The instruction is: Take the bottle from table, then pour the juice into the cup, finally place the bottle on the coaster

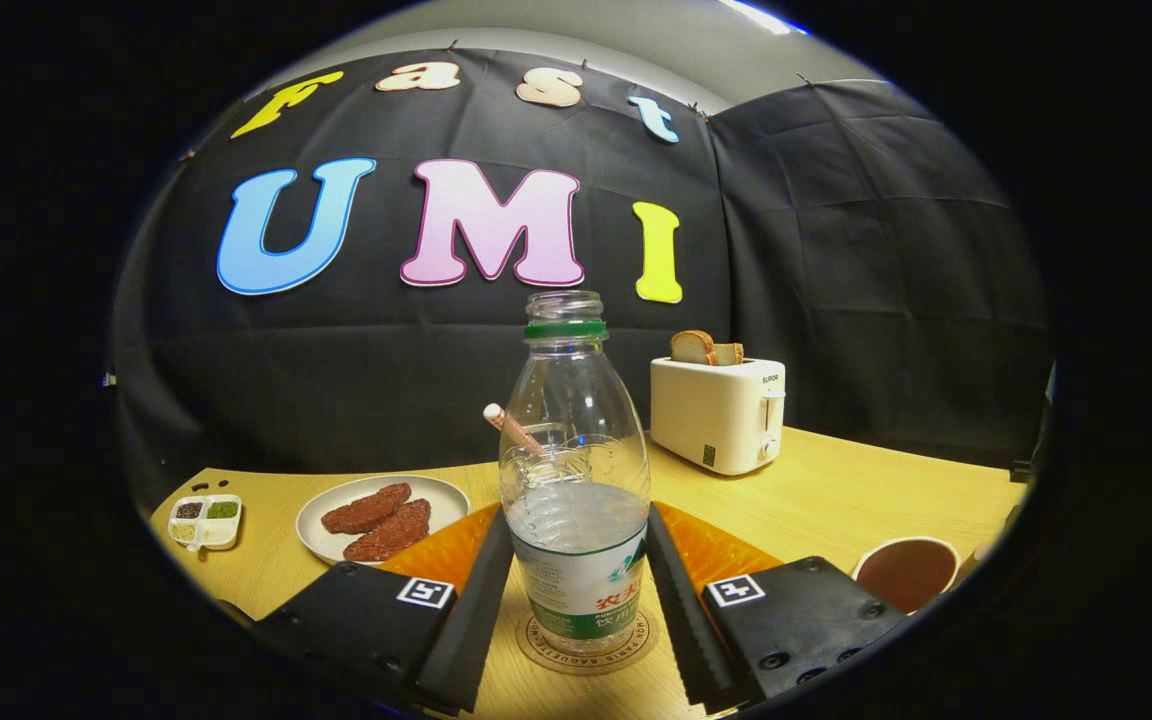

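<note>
A clear plastic bottle (576,480) with a green neck ring and no cap stands upright on a round cork coaster (586,660). It is about a third full of clear liquid. My gripper (579,515) holds it, with both fingers pressing on its sides at the level of the label. Seen through the bottle, a clear cup (561,440) with a striped straw (511,425) stands just beyond it on an orange mat (716,545).
A white plate (321,530) with two brown patties lies beyond the left finger, with a small divided condiment dish (204,520) further left. A white toaster (718,412) holding bread stands at the back right. A bowl of dark liquid (904,570) sits beside the right finger.
</note>
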Available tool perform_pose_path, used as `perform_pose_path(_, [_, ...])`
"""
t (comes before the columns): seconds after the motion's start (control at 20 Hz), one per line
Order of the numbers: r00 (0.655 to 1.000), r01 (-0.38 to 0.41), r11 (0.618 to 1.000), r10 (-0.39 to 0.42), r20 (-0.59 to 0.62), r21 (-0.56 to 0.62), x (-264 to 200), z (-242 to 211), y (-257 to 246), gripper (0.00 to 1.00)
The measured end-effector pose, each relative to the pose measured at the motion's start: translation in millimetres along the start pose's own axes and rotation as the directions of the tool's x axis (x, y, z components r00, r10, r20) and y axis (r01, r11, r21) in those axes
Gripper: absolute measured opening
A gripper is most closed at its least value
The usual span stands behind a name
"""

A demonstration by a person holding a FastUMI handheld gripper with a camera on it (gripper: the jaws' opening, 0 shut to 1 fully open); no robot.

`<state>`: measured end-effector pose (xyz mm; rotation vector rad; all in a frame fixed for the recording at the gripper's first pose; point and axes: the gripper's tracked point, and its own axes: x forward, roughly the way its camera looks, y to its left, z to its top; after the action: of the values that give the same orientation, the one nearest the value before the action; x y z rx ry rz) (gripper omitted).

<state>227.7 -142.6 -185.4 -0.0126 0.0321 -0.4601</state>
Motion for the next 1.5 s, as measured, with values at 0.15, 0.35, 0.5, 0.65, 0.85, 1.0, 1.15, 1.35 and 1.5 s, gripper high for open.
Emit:
perform_pose_path(0.15, [1.000,0.027,1.000,-0.027,-0.013,0.004,1,-1,-7,0.79])
perform_pose_path(0.35, [0.999,0.024,1.000,-0.023,-0.033,0.019,0,-5,-9,0.94])
perform_pose_path(0.5, [1.000,0.003,0.999,-0.002,-0.030,0.036,-6,-3,-6,0.99])
perform_pose_path(0.65, [0.999,-0.003,0.998,0.005,-0.039,0.059,-15,-4,-4,0.99])
perform_pose_path(0.85, [0.999,-0.023,0.997,0.026,-0.047,0.073,-36,4,0,0.99])
perform_pose_path(1.0, [0.998,-0.050,0.995,0.054,-0.043,0.090,-57,18,6,0.99])
perform_pose_path(1.15, [0.996,-0.076,0.993,0.079,-0.033,0.092,-81,38,6,0.98])
perform_pose_path(1.35, [0.993,-0.114,0.991,0.114,0.001,0.066,-116,73,3,0.98])
perform_pose_path(1.5, [0.987,-0.163,0.986,0.163,0.015,0.026,-139,99,7,0.98])
